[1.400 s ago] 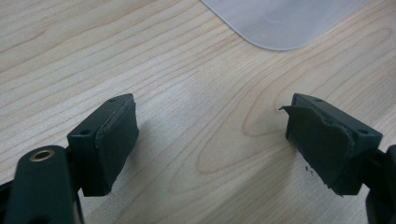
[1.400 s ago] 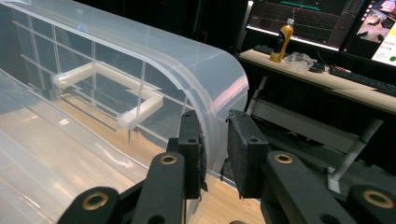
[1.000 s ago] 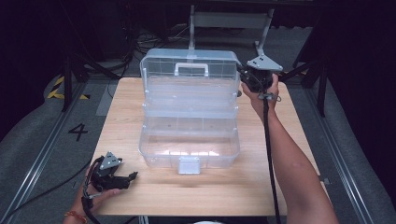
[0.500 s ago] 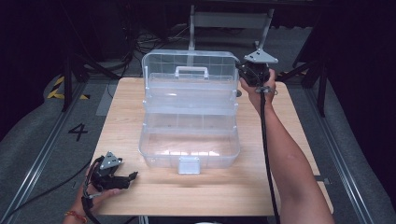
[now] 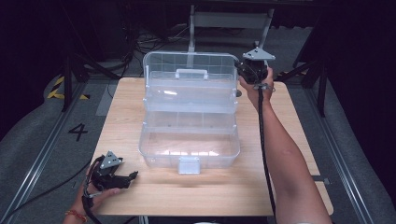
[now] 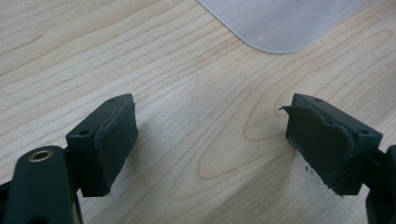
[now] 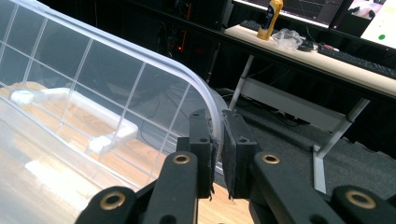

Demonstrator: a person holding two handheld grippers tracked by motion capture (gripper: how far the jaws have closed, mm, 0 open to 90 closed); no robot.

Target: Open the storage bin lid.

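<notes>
Box, clear plastic, sits open at the centre of the wooden surface, its lid raised upright at the far side with a white handle on it. A tray tier stands stepped up behind the lower bin, and a latch hangs at the bin's near wall. Right tongs are at the lid's upper right corner; in the right gripper view the right tongs are pressed nearly together on the lid's curved rim, which passes between the pads, so they appear to be pinching it, though the contact itself is partly hidden by the jaws. Right hand and forearm reach across the surface's right side, cable trailing along the arm. Left tongs rest low over the near left corner of the surface, well apart from the box, held by the left hand. In the left gripper view the left tongs are spread wide with bare wood between the pads and a rounded corner of the box beyond them.
</notes>
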